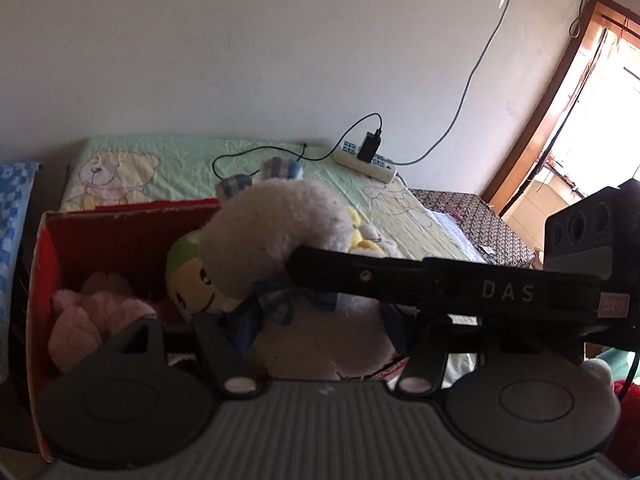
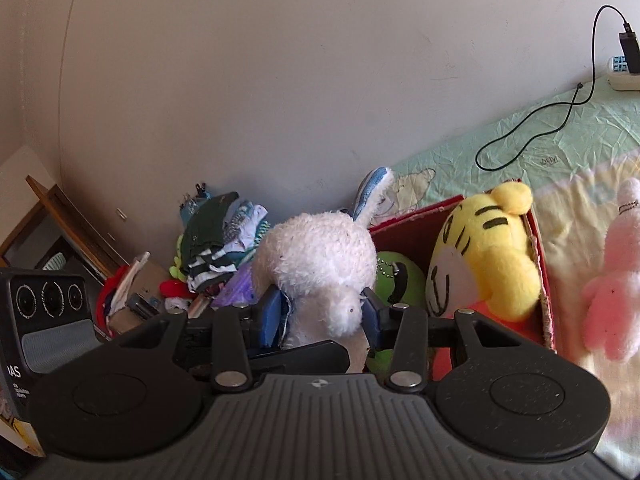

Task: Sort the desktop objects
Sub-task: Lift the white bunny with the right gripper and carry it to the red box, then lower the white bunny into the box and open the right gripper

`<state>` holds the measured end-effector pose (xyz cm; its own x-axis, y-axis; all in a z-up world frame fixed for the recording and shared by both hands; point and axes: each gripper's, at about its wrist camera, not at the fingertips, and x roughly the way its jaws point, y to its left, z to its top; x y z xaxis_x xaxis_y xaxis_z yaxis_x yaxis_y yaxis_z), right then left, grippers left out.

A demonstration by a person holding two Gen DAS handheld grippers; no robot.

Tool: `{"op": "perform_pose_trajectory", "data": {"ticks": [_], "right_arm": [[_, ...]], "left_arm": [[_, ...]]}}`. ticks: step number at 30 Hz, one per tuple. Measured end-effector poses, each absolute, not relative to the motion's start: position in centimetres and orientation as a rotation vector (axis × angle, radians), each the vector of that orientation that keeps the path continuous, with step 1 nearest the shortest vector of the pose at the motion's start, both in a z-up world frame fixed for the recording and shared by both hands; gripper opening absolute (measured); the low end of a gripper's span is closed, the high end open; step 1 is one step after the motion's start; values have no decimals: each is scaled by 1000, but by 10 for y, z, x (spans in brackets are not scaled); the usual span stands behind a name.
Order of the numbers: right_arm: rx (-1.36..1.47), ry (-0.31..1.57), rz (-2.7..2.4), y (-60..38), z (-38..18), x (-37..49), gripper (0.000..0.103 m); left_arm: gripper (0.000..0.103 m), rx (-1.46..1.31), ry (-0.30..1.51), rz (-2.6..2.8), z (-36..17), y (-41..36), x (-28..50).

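While both grippers bore one toy between them, the white plush rabbit (image 2: pixel 320 264) hung at centre frame of the right wrist view, just in front of the red cardboard box (image 2: pixel 538 264). The right gripper (image 2: pixel 322 314) pinched the rabbit low on its body, a blue pad pressed into the fleece on either side; the bulk of the toy bulged above the pads. In the left wrist view the left gripper (image 1: pixel 316 322) closed on the same rabbit (image 1: pixel 276 232) near its checked blue bow, though its pads were hidden behind the fleece, so the grip there is inferred from how the plush sat between the arms. The right gripper's black finger crossed that view from the right edge to the rabbit's neck. A two-handed hold probably suited a soft, bulky toy that would sag from one pinch.

The box, left of centre in the left wrist view, already held a pink plush (image 1: pixel 94 316) and a green-capped plush (image 1: pixel 192 276); a yellow tiger plush (image 2: pixel 488 264) leaned against its right wall. A pink rabbit plush (image 2: pixel 614 292) lay outside on the quilt (image 2: pixel 560 152), at the right edge, seemingly unsorted.
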<state>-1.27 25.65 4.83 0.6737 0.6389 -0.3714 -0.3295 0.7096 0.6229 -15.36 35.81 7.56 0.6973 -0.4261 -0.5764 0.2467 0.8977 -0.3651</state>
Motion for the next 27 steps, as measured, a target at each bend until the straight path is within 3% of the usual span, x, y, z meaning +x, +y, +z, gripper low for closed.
{"op": "perform_pose_trajectory", "data": {"ticks": [10, 16, 22, 24, 26, 27], "right_arm": [[492, 712, 457, 251, 23, -7, 44], [413, 734, 418, 267, 15, 2, 44], [413, 735, 418, 265, 23, -1, 53], [363, 703, 403, 265, 31, -9, 59], [322, 642, 384, 264, 41, -18, 77], [312, 611, 373, 264, 46, -21, 78]], "left_arm": [[61, -241, 798, -451, 38, 345, -127], [66, -205, 807, -455, 32, 343, -124], [65, -265, 820, -478, 34, 357, -128], [65, -277, 826, -471, 34, 360, -130], [65, -290, 818, -470, 36, 364, -135], [65, -297, 808, -471, 39, 366, -138]]}}
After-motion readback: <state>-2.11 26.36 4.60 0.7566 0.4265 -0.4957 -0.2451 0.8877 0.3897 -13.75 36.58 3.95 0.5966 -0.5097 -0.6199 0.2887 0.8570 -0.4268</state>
